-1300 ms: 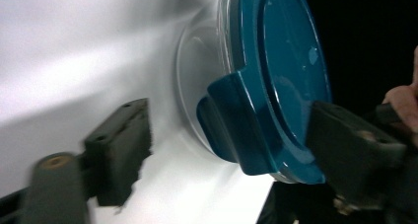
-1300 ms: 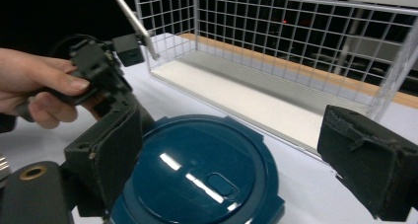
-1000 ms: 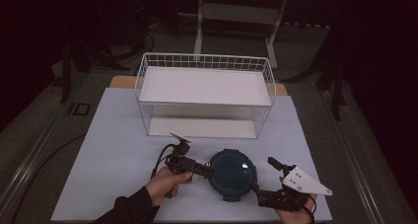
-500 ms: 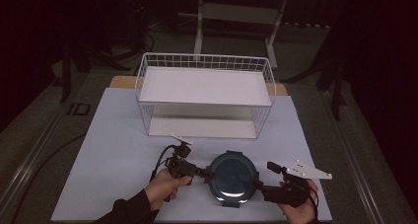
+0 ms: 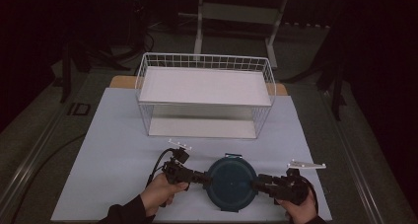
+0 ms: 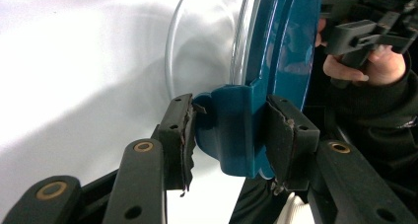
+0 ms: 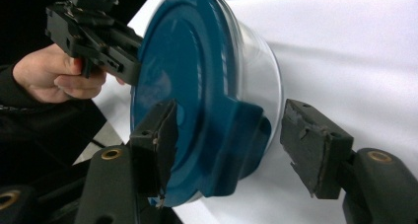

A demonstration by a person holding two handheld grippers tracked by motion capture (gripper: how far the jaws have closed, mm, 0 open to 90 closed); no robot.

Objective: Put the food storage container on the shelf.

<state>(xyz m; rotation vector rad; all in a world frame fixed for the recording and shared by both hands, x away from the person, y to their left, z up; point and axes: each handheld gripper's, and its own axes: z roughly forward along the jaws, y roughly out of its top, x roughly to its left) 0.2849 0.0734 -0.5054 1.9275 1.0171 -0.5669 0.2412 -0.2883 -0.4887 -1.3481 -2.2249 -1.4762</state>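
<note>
Nearby, wire basket (image 5: pixel 266 78) holds one white tray (image 5: pixel 204 86).

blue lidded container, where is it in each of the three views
High view: the blue lidded container sits low and centre on the white table, between the left gripper and the right gripper.
Left gripper view: right of centre, seen edge-on, its side clip clamped between the jaws.
Right gripper view: centre left, the opposite clip between jaws that have just been closing, the right pad not yet touching.
Shared landmark: the blue lid.
</note>
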